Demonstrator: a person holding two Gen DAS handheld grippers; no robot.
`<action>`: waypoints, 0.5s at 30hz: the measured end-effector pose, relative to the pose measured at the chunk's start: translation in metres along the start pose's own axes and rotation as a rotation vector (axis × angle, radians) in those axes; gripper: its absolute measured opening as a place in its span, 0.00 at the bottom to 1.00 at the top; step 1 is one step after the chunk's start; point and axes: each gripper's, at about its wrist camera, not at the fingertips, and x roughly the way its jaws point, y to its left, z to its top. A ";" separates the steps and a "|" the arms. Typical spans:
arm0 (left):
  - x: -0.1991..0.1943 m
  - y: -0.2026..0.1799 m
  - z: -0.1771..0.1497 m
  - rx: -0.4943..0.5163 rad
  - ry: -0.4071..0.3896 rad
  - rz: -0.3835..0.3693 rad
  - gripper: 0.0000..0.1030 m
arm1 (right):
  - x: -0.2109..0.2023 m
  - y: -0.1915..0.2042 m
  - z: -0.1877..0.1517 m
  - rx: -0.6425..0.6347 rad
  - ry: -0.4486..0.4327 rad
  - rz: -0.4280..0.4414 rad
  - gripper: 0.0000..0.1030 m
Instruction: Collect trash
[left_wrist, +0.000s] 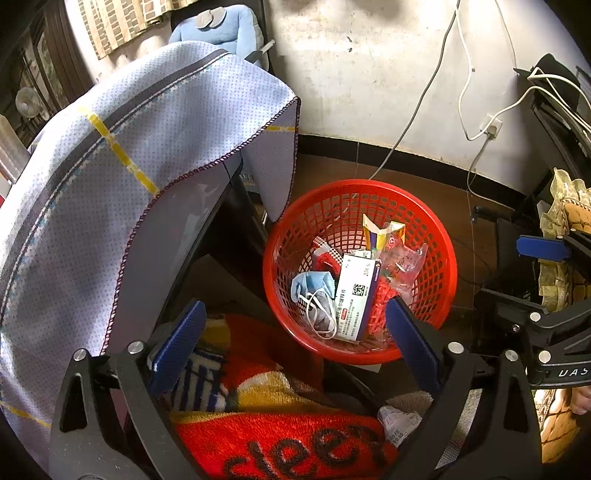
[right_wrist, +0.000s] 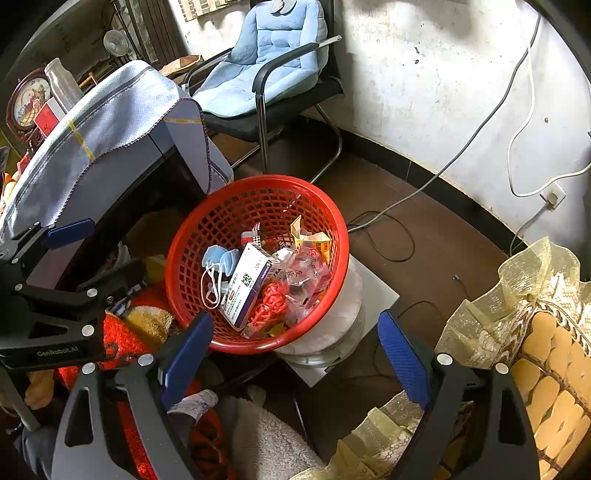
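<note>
My left gripper (left_wrist: 295, 343) wide open with nothing in it, my right gripper (right_wrist: 295, 354) wide open and bare too, I see the red basket (right_wrist: 192, 236) mid-frame, blue mask (right_wrist: 221, 258) and white box (right_wrist: 245, 286) inside

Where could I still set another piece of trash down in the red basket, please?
The far side of the red basket is bare mesh, up by its back rim. The near half is crowded: face mask, medicine box, clear wrappers. Outside it, brown floor lies free between the basket and the wall, crossed by cables.
</note>
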 end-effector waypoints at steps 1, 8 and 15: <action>0.000 0.000 0.000 0.000 -0.001 -0.001 0.93 | 0.000 0.000 0.000 0.000 0.000 0.000 0.86; -0.002 0.000 0.001 -0.006 -0.010 -0.004 0.93 | 0.000 0.000 0.000 0.000 0.000 0.000 0.86; -0.002 0.001 0.001 -0.010 -0.002 0.000 0.93 | 0.000 -0.001 0.000 0.000 0.001 0.001 0.86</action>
